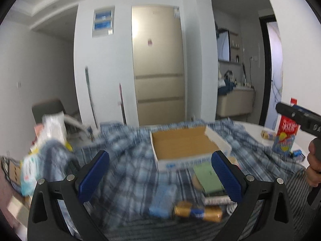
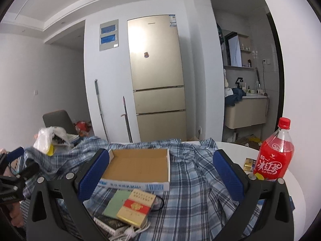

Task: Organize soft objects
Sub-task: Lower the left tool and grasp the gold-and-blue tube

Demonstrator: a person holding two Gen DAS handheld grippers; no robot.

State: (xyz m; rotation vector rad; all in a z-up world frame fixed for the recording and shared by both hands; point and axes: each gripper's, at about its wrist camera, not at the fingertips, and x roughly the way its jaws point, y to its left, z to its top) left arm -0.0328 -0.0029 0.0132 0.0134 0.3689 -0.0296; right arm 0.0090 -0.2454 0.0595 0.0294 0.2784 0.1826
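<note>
A blue plaid shirt lies crumpled across the white table; it also shows, blurred, in the left wrist view. An open cardboard box rests on it, seen in the left wrist view too. My left gripper is open and empty above the shirt, in front of the box. My right gripper is open and empty, just short of the box. The right gripper shows at the right edge of the left wrist view.
Books and a cigarette carton lie stacked on the shirt near a white cable. A red ice tea bottle stands at the right on the table. A plastic bag and clutter sit at the left. A fridge stands behind.
</note>
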